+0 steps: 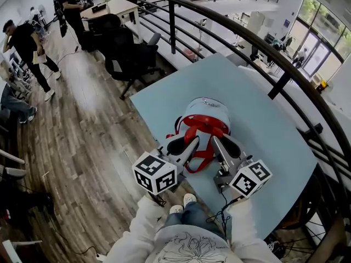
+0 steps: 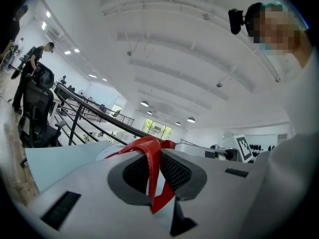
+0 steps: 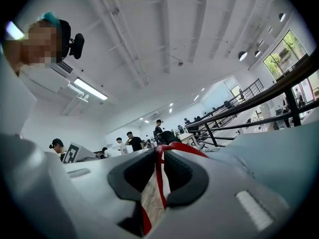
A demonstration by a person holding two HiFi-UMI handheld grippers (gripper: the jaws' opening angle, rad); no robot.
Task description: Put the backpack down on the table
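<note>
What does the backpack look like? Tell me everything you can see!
The backpack is small and rounded, white and grey, and looks like soft fabric, with bright red straps. It seems to rest on the pale blue table, near the edge closest to the person. One red strap runs between the jaws of the left gripper, another between those of the right gripper. Both pairs of jaws stand slightly apart, with gaps beside the straps, so neither clamps it.

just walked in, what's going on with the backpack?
A person holds the left gripper and right gripper at a white backpack lying on the blue table. Each has one of the red straps between its jaws, but the jaws stand slightly apart, so the straps look loose, not clamped.
</note>
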